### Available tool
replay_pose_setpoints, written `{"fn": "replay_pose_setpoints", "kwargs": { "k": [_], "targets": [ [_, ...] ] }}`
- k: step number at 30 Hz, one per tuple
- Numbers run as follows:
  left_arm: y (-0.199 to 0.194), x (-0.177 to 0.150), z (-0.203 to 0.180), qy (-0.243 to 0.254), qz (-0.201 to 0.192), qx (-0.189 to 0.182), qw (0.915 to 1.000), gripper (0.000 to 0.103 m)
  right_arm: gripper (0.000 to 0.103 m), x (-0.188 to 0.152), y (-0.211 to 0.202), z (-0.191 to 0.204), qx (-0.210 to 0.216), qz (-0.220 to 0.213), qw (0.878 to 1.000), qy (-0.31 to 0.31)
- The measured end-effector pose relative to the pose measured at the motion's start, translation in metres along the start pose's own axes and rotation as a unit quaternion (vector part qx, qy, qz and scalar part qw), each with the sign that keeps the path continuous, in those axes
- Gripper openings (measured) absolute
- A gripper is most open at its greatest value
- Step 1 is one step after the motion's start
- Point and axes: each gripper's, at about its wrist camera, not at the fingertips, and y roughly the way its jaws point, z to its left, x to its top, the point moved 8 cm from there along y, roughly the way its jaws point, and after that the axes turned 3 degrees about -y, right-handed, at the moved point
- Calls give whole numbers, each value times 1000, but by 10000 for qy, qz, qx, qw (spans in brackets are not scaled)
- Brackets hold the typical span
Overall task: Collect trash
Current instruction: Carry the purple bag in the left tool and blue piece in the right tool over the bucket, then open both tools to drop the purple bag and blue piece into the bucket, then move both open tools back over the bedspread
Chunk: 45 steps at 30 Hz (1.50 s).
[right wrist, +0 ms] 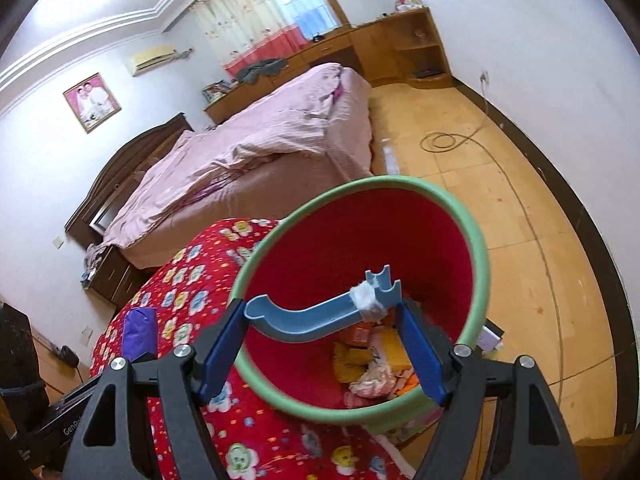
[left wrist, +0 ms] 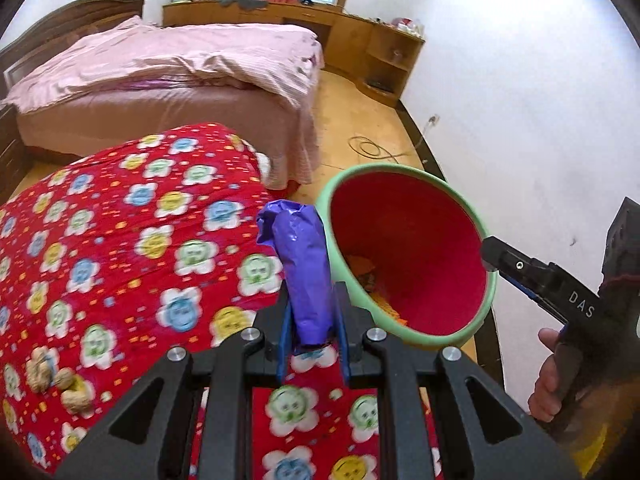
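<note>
My left gripper [left wrist: 312, 320] is shut on a crumpled purple wrapper [left wrist: 300, 264], held upright above the red flowered blanket [left wrist: 120, 248], just left of the bin. The trash bin [left wrist: 408, 256] is red inside with a green rim, and holds orange and pink scraps [right wrist: 376, 364]. My right gripper [right wrist: 320, 344] is shut on a curved light-blue plastic piece [right wrist: 312, 316] with a taped joint, held over the bin's mouth [right wrist: 472, 248]. The wrapper also shows in the right wrist view [right wrist: 140, 332].
Several peanut shells [left wrist: 56, 384] lie on the blanket at the left. A bed with pink bedding [left wrist: 168, 68] stands behind. A wooden desk unit [left wrist: 360, 40] lines the far wall. A coiled cable [left wrist: 372, 148] lies on the wooden floor.
</note>
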Motion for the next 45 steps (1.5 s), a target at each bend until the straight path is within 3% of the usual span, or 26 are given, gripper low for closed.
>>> {"fn": "replay_pose_setpoints", "kwargs": {
  "k": [13, 16, 18, 20, 23, 36, 45],
  "targets": [
    [45, 8, -39, 342, 187, -234, 9990, 18, 78, 5, 15, -35, -90, 77, 9996, 262],
    [50, 8, -45, 389, 186, -314, 9986, 18, 85, 8, 16, -38, -93, 33, 9996, 268],
    [52, 7, -50, 436, 218, -370, 9981, 22, 85, 9, 15, -39, -96, -12, 9996, 272],
    [54, 6, -53, 451, 241, -397, 9979, 38, 85, 10, 16, -40, -91, -20, 9995, 295],
    [55, 7, -52, 401, 173, -333, 9985, 47, 85, 10, 16, -41, -74, -16, 9995, 314],
    [40, 4, -27, 78, 200, -9, 9998, 47, 85, 5, 10, -36, -33, -7, 9997, 247],
    [6, -4, 6, -201, 18, 285, 9994, 51, 86, -8, -4, 2, 132, 4, 9999, -79]
  ]
}}
